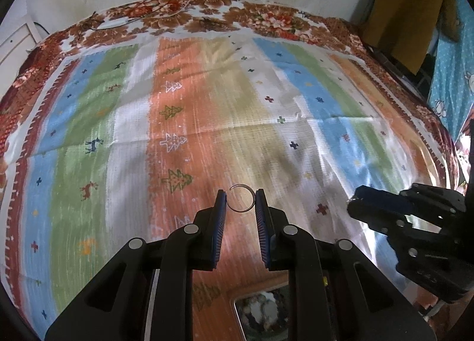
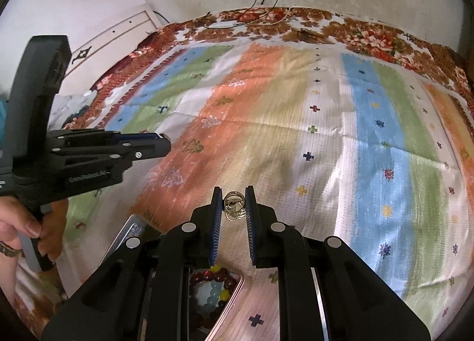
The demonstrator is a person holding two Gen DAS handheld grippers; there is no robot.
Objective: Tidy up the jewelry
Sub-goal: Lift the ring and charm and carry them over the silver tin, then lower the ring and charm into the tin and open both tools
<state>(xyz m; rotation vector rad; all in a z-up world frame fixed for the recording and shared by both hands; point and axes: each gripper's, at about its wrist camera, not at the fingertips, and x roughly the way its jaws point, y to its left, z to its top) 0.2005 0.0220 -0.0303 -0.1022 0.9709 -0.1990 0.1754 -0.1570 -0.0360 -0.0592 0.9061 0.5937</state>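
Silver open bangle (image 1: 241, 198) sits pinched between the left gripper (image 1: 241, 200) fingers; the right gripper (image 2: 234, 203) clamps gold coiled rings (image 2: 234, 206) above the striped cloth (image 2: 326, 148).

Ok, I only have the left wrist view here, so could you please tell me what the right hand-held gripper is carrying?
Observer: The right hand-held gripper pinches a small bunch of gold wire rings between its fingers.
Operator: Thank you. What lies in the tray at the bottom of my picture? It is a blur here.
Observer: The tray holds bead bracelets: dark red beads around pale blue beads, with a few yellow ones.
Operator: Can you see my thin ring from that side?
Observer: No. The left hand-held gripper shows side-on there, and the ring cannot be made out.
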